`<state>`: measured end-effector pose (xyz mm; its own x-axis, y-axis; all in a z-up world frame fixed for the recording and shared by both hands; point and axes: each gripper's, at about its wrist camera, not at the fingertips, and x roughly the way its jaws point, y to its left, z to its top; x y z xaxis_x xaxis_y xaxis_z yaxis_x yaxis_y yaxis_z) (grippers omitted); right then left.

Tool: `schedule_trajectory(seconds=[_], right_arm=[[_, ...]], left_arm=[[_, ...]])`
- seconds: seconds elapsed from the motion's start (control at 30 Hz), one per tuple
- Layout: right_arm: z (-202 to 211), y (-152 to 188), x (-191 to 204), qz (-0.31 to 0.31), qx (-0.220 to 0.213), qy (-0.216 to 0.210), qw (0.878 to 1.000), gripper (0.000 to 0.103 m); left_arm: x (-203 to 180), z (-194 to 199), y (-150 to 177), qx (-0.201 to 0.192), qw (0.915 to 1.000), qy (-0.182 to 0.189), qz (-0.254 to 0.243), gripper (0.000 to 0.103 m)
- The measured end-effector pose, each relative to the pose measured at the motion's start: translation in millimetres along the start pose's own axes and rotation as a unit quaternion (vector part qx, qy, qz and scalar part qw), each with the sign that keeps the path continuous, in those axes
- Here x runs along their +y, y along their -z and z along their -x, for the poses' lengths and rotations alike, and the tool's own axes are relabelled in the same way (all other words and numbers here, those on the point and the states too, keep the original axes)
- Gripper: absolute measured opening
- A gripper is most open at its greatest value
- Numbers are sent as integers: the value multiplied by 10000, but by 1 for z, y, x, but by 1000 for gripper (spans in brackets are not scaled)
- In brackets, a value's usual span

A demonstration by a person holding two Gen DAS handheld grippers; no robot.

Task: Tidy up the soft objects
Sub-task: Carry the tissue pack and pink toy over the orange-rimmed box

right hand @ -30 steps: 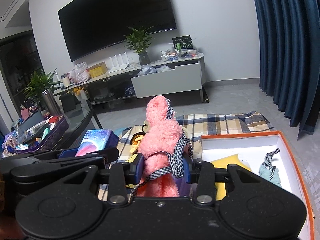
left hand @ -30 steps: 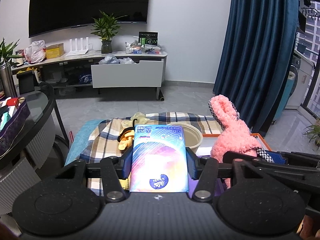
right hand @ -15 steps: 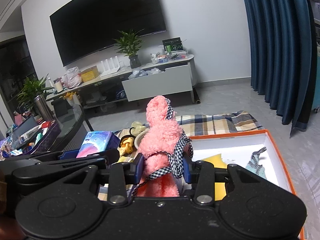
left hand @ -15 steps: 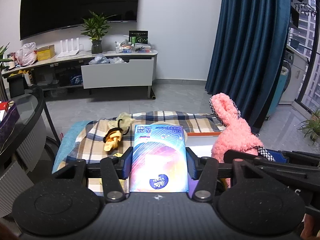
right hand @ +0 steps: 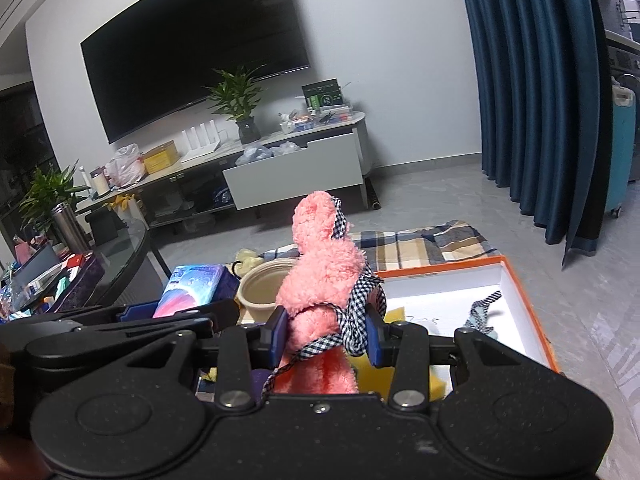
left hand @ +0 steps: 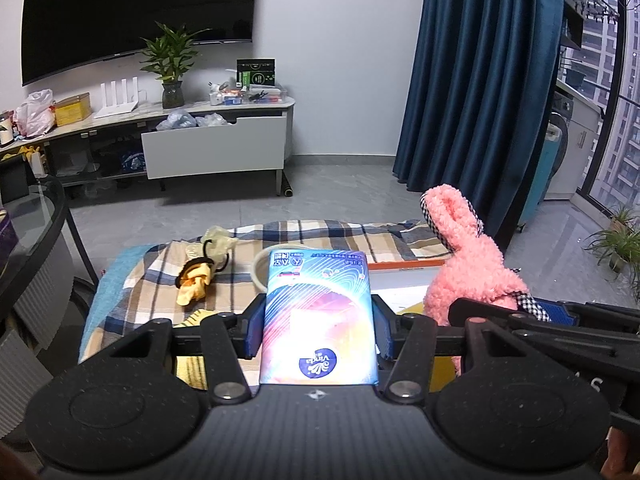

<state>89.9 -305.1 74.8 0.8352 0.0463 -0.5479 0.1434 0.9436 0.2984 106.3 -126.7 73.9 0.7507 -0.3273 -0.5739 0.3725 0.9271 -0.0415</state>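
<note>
My left gripper [left hand: 318, 322] is shut on a blue tissue pack [left hand: 318, 312], held up over the plaid cloth [left hand: 320, 236]. My right gripper [right hand: 326, 330] is shut on a pink plush toy with a checkered ribbon [right hand: 320, 264], held above the near left corner of the white box with an orange rim [right hand: 528, 300]. The plush also shows at the right of the left wrist view [left hand: 464, 260]. The tissue pack also shows at the left of the right wrist view [right hand: 192, 286]. In the box lie a yellow soft piece [right hand: 394, 318] and a teal cloth item [right hand: 482, 314].
A beige bowl [right hand: 260, 286] sits on the cloth beside the box. A yellow rag with a black hair tie [left hand: 196, 278] lies on the cloth at left. A glass table [left hand: 28, 232] stands at left. A TV cabinet [left hand: 216, 148] and blue curtain [left hand: 480, 80] are behind.
Both grippers have risen and shifted right with their loads, so more of the cloth, the yellow rag and the box now shows. Both grips are unchanged.
</note>
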Motion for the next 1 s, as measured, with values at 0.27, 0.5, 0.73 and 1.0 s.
schedule_trajectory(seconds=[0.27, 0.5, 0.73, 1.0], right_arm=[[3, 0, -14, -110, -24, 111, 9999, 48], [4, 0, -24, -185, -49, 195, 9996, 48], [6, 0, -38, -282, -71, 334, 9990, 48], [6, 0, -52, -374, -76, 498, 9980, 48]], left_arm=[[-13, -5, 0, 41, 9999, 103, -74, 53], [-22, -11, -1, 72, 9998, 171, -102, 53], [-30, -16, -1, 118, 9995, 269, -142, 53], [-43, -23, 0, 184, 9988, 393, -212, 53]])
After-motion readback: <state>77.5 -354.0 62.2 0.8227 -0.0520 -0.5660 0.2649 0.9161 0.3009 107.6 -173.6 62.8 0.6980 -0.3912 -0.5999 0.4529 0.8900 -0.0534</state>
